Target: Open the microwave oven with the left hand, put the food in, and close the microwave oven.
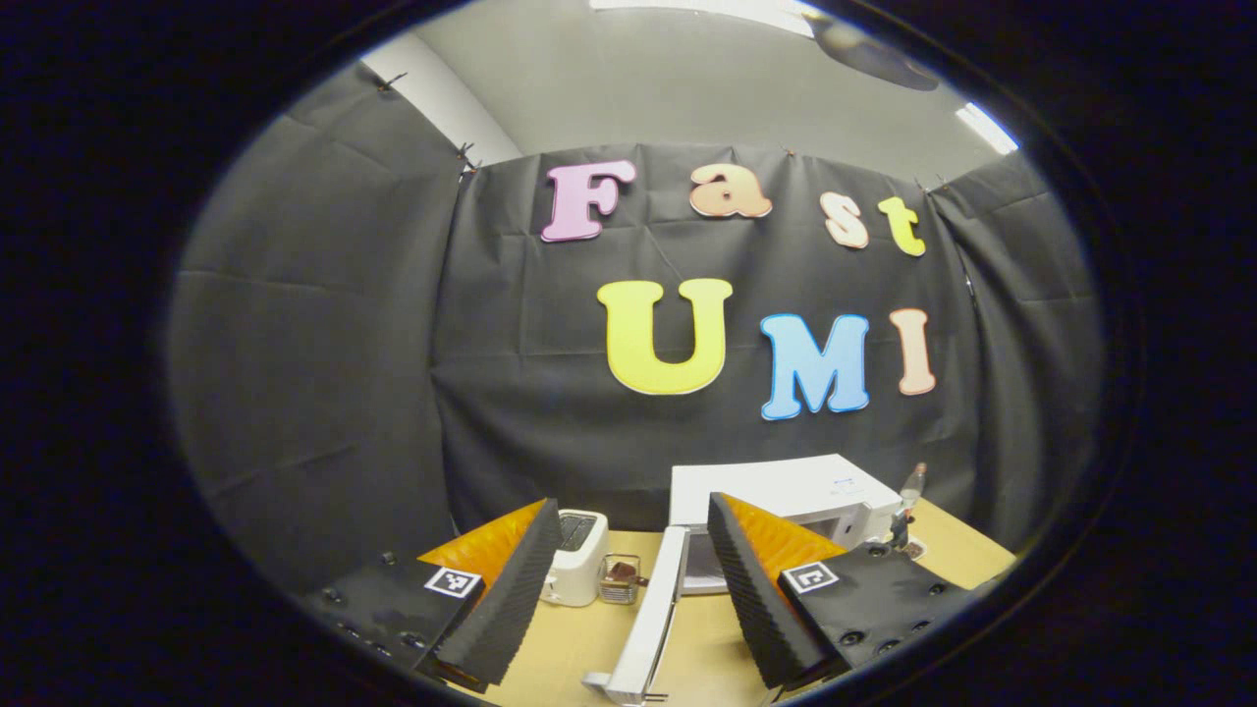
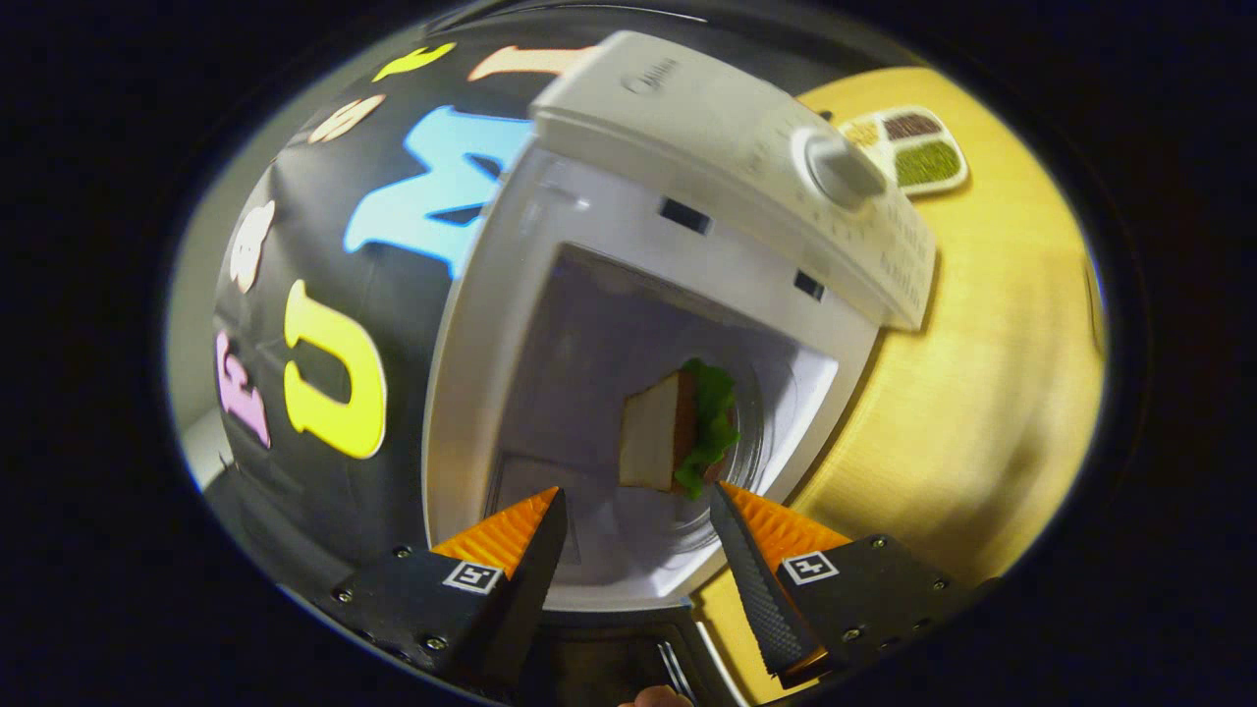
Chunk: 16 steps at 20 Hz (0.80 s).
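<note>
- The sandwich (image 2: 678, 432) lies inside the microwave (image 2: 687, 295), on the glass turntable (image 2: 751, 432), so the step of putting the food in looks done.
- The right gripper (image 2: 638, 550) sits just outside the cavity mouth with its jaws spread wide and nothing between them; the sandwich is beyond the fingertips, not touched.
- The left gripper (image 1: 633, 579) also has its jaws wide apart and grips nothing. The edge of the microwave door (image 1: 653, 619) stands between its fingers, swung out toward the camera, but neither finger seems to press on it.
- What remains, by this reading, is closing the door: the right gripper needs to be clear of the opening, and the left gripper must push the door round until it latches.
- In the left gripper view a toaster (image 1: 574, 555) stands on the wooden table (image 1: 579, 648), left of the microwave.
- A brand mark sits on the microwave's top panel near the dial (image 2: 840, 167), too small and skewed to read with confidence; the dial markings are illegible.
- A divided tray (image 2: 908, 147) lies on the table beyond the microwave.
</note>
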Each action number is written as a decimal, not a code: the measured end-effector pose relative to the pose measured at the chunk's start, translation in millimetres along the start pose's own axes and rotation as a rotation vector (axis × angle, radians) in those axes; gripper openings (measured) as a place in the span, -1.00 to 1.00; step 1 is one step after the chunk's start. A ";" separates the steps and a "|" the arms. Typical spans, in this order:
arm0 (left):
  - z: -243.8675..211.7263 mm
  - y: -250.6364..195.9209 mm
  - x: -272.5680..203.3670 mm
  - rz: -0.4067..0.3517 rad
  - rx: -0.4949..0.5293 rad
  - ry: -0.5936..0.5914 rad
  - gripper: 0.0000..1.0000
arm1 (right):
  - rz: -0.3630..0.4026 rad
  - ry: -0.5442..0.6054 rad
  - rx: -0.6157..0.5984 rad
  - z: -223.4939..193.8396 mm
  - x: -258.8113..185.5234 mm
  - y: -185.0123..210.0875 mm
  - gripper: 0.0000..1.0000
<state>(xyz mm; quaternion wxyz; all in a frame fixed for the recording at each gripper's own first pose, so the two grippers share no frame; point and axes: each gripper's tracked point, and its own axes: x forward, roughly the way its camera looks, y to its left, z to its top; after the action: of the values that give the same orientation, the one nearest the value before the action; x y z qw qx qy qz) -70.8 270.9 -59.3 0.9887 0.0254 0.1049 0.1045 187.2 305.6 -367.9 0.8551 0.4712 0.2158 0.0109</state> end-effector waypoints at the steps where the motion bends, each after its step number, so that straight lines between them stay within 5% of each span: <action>1: -1.8 -5.5 0.4 -0.016 -0.011 0.003 0.94 | 0.005 0.013 -0.059 2.7 -14.9 2.0 0.75; 9: -3.7 -43.8 13.7 -0.144 -0.018 -0.036 0.91 | 0.073 -0.058 -0.637 64.0 -143.7 52.7 0.75; 16: -5.3 -60.2 13.1 -0.187 -0.023 -0.048 0.94 | 0.109 -0.211 -0.855 114.8 -249.1 99.0 0.75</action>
<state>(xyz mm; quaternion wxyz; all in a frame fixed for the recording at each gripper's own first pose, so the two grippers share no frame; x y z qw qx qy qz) -47.3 215.0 -71.5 0.9966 0.0067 0.0818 0.0124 23.2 213.4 -145.1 0.9887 0.0844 0.0785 0.0960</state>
